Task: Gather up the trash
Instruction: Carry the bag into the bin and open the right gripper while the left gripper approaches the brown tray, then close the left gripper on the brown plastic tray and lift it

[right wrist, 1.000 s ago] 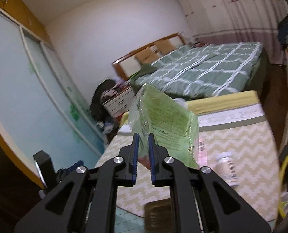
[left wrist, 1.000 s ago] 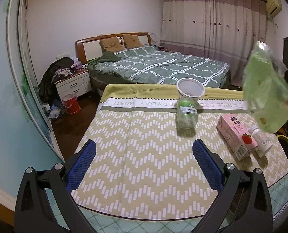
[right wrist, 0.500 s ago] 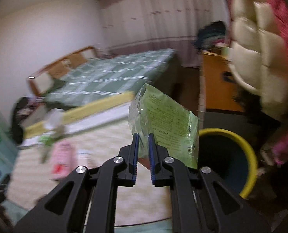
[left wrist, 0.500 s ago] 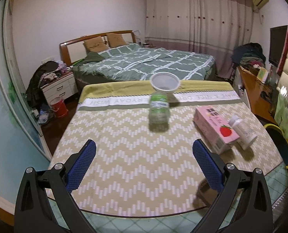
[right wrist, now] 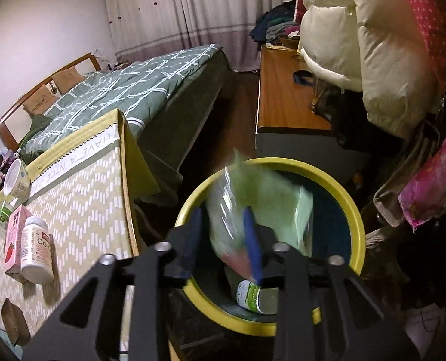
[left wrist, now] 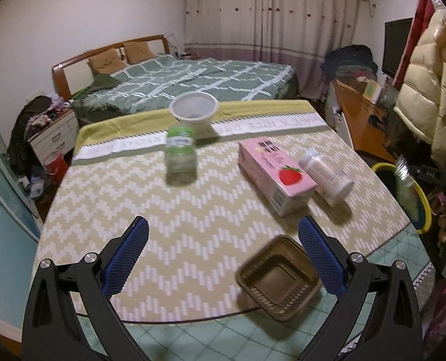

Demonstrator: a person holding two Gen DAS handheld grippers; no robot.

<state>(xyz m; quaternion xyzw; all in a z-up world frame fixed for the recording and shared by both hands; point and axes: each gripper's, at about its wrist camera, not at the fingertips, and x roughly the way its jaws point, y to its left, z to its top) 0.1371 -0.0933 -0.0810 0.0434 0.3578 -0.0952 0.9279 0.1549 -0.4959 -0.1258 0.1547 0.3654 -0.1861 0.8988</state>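
My right gripper (right wrist: pixel 223 240) hangs over the yellow-rimmed bin (right wrist: pixel 353 207) with its jaws parted. The green plastic bag (right wrist: pixel 271 204) is blurred between and past the fingers, over the bin mouth. A green-labelled bottle (right wrist: pixel 254 296) lies in the bin. My left gripper (left wrist: pixel 223 252) is open and empty above the table (left wrist: pixel 162 225). On the table lie a brown plastic tray (left wrist: pixel 278 276), a pink strawberry carton (left wrist: pixel 275 176), a white pill bottle (left wrist: pixel 326 177), a clear green-labelled jar (left wrist: pixel 180 158) and a white cup (left wrist: pixel 193 114).
A bed (left wrist: pixel 192 81) stands beyond the table. A wooden desk (right wrist: pixel 283 90) and hanging padded coats (right wrist: pixel 373 45) crowd the right side by the bin. A nightstand (left wrist: pixel 54 132) and a red bucket (left wrist: pixel 56 165) stand at the far left.
My right gripper swung from above the table to over the bin and its jaws have parted around the green bag. My left gripper turned right and pulled back; the brown tray came into view.
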